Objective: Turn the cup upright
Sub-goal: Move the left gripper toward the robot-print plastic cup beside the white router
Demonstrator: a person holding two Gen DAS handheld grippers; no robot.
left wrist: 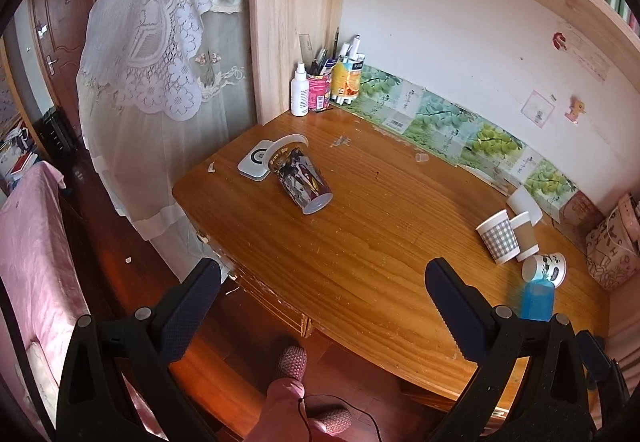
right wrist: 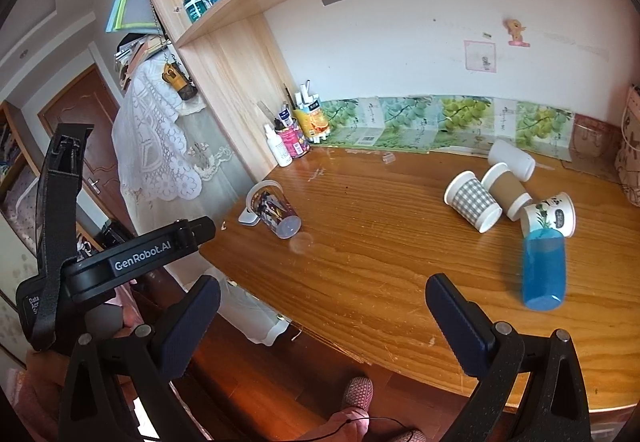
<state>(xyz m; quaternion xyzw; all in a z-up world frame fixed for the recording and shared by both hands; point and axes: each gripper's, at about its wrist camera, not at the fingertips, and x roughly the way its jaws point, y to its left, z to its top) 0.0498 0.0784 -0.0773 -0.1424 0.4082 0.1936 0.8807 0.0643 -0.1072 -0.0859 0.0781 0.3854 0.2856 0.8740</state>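
1. Both grippers sit nearest the cams, back off the near edge of the desk [left wrist: 360, 242]. Left gripper [left wrist: 322, 306]: fingers wide apart, nothing btwn them. Right gripper [right wrist: 322, 306]: same, spread and holding nothing.
2. Progress, as I judge it: nothing done yet. No cup on the desk stands upright and neither gripper touches one.
3. Printed cup [left wrist: 300, 178] lies on its side toward the desk's far-left corner, mouth propped on a white pad [left wrist: 254, 164], base pointing toward me. It's closest to the left gripper, so I take it as the likely target, but the task doesn't say which cup.
4. At the desk's right end: checked cup [right wrist: 474, 202], brown cup [right wrist: 506, 192], white cup [right wrist: 512, 158] and panda-print cup [right wrist: 550, 216], all tipped over and bunched together; blue tumbler [right wrist: 544, 274] lies just beside them, nearer me.
5. Left to do: reach, grip, rotate, set down on its base.
6. Hard to read: blue tumbler is blurred, and in the left view my right finger cuts off its lower end. Can't tell whether the bunched cups actually touch.
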